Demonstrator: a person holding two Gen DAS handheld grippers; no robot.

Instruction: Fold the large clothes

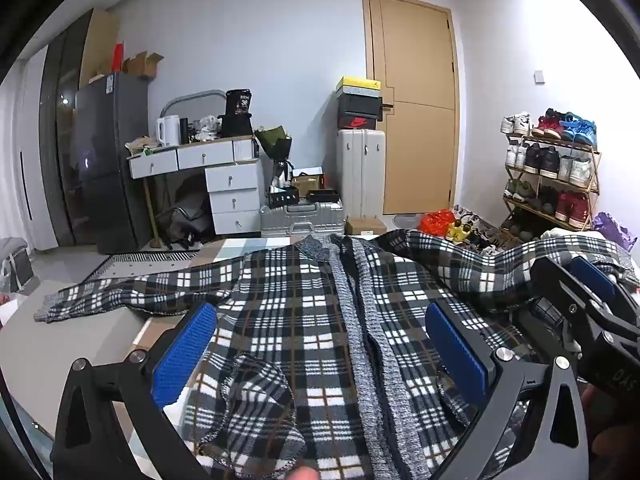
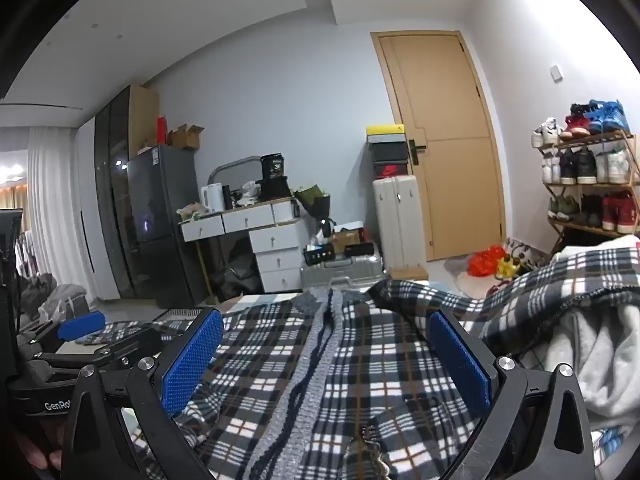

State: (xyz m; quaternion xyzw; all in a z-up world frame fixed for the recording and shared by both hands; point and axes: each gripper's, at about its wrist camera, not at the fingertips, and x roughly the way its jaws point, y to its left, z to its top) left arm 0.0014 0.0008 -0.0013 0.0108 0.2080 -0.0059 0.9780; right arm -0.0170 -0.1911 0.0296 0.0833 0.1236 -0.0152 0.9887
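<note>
A black, white and brown plaid cardigan (image 1: 304, 312) with a grey knit front band lies spread face up on the bed. One sleeve (image 1: 120, 292) stretches out to the left; the other sleeve (image 1: 500, 264) is bunched at the right. My left gripper (image 1: 320, 344) is open, low over the cardigan's lower body, holding nothing. My right gripper (image 2: 326, 352) is open over the cardigan (image 2: 320, 360) too, empty. The right gripper shows in the left wrist view (image 1: 592, 304), and the left gripper shows in the right wrist view (image 2: 80, 332).
A grey-white garment (image 2: 592, 360) is heaped on the bed at the right. Beyond the bed stand a dark fridge (image 1: 108, 160), a white drawer desk (image 1: 224, 184), suitcases (image 1: 360, 172), a wooden door (image 1: 416, 100) and a shoe rack (image 1: 552, 172).
</note>
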